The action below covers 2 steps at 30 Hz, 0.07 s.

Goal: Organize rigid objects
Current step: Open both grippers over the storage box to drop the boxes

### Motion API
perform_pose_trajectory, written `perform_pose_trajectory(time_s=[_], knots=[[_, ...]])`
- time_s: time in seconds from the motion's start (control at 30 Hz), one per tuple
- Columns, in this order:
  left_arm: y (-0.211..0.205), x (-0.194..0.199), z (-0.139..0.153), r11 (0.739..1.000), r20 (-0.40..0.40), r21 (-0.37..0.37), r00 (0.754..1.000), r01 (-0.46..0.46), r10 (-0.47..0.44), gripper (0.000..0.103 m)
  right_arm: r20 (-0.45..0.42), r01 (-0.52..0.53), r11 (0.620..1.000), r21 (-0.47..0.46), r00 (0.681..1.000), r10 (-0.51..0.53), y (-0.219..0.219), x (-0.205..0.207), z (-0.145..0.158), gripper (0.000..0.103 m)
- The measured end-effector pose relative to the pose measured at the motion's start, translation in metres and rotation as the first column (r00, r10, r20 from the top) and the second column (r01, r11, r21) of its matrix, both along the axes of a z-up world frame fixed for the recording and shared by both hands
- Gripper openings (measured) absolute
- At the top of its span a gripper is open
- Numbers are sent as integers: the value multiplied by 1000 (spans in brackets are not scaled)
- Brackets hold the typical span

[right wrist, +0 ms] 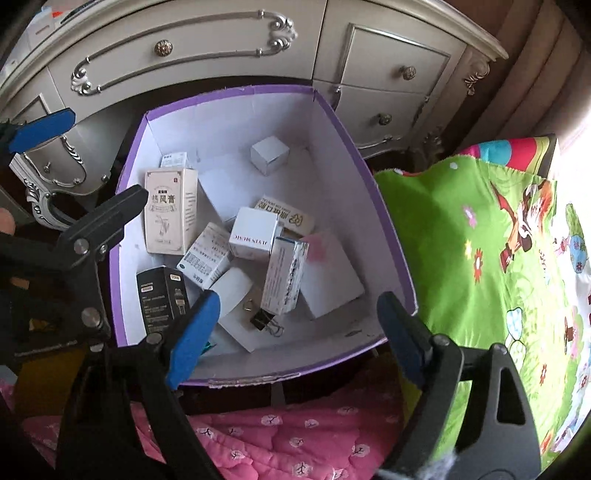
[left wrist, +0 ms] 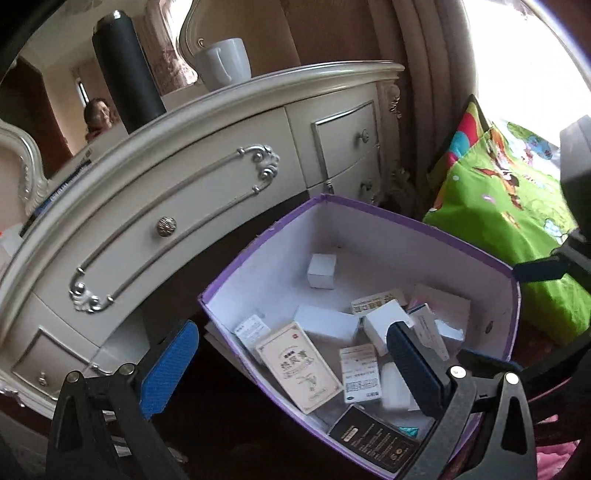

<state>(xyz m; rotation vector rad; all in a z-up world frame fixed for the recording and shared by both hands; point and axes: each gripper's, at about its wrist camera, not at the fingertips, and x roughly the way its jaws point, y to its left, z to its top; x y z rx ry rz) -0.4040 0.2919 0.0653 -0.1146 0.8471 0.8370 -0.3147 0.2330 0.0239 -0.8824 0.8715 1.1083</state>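
A purple box with white inside [left wrist: 388,218] [right wrist: 343,122] stands in front of a cream dresser. It holds several small cartons: a cream one with Chinese print [left wrist: 297,365] [right wrist: 170,210], a black one [left wrist: 373,439] [right wrist: 160,295], a white cube [left wrist: 322,271] [right wrist: 269,153], and a black binder clip [right wrist: 264,319]. My left gripper [left wrist: 288,365] is open and empty above the box's left side. My right gripper [right wrist: 299,336] is open and empty above the box's near wall. The left gripper also shows in the right wrist view [right wrist: 79,157].
The cream dresser [left wrist: 207,155] [right wrist: 207,33] has drawers with metal knobs. On it stand a black flask [left wrist: 127,70] and a white mug [left wrist: 223,62]. A green cartoon cloth [left wrist: 509,206] [right wrist: 480,251] lies right of the box. A pink quilt [right wrist: 295,439] lies below.
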Motion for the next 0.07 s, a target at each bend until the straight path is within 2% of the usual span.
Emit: perform_pose_trajectory(time_s=[0.07], knots=[[2,3,-3,1000,-18,-10,1000,-10,10,103,-1,-1,1000,-9,1000,1,1,-2,-3,89]])
